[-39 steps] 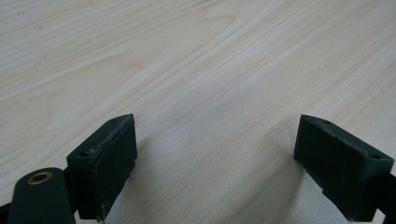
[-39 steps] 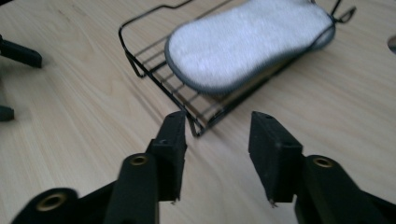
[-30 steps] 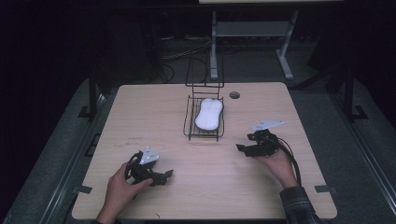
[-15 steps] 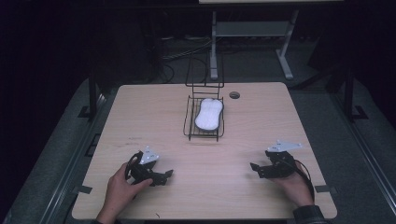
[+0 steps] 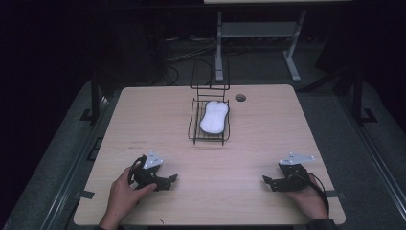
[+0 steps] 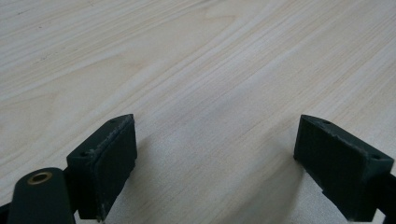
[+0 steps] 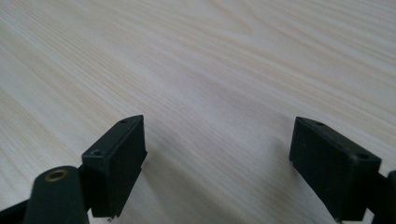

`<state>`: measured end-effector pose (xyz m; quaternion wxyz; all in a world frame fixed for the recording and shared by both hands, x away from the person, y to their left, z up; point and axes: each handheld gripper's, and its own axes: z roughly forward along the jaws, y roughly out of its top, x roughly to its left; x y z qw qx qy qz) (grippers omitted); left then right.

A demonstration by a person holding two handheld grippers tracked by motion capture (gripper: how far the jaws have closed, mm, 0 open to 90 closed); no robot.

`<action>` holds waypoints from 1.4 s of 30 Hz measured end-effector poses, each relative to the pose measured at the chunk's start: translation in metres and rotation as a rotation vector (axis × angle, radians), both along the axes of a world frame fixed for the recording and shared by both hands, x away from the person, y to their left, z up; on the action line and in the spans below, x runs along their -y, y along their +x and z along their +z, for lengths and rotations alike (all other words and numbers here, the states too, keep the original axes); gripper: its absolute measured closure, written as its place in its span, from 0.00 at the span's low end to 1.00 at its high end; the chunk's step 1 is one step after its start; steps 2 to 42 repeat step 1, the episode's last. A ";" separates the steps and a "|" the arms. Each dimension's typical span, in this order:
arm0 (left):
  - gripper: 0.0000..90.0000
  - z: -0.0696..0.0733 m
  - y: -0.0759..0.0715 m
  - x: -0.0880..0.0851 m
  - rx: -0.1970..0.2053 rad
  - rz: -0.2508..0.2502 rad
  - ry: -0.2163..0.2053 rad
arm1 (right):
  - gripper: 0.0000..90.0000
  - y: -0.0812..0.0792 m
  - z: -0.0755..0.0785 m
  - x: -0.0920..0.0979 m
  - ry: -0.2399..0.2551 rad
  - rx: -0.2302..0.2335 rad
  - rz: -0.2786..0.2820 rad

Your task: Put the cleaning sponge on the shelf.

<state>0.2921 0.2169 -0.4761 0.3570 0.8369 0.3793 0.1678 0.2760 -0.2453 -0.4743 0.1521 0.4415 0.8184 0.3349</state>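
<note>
Both the left gripper (image 5: 168,180) and the right gripper (image 5: 266,181) rest low on the pale wooden worktop (image 5: 258,129) with fingers wide open and empty, as if waiting, while the white soft pad (image 5: 213,117) lies in the black wire basket (image 5: 192,125).

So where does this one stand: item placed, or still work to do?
Looks done: the white object lies inside the wire basket. In hand: nothing; left gripper and right gripper sit open and empty near the table front edge. No remaining step is evident.
</note>
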 end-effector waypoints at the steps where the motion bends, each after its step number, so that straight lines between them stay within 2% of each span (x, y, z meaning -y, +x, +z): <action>1: 0.14 0.000 0.000 0.000 0.000 0.001 -0.001 | 0.19 -0.001 -0.001 0.000 -0.007 0.006 -0.003; 42: 0.14 0.000 0.000 0.000 0.000 0.001 -0.001 | 0.19 -0.001 -0.001 0.000 -0.007 0.006 -0.003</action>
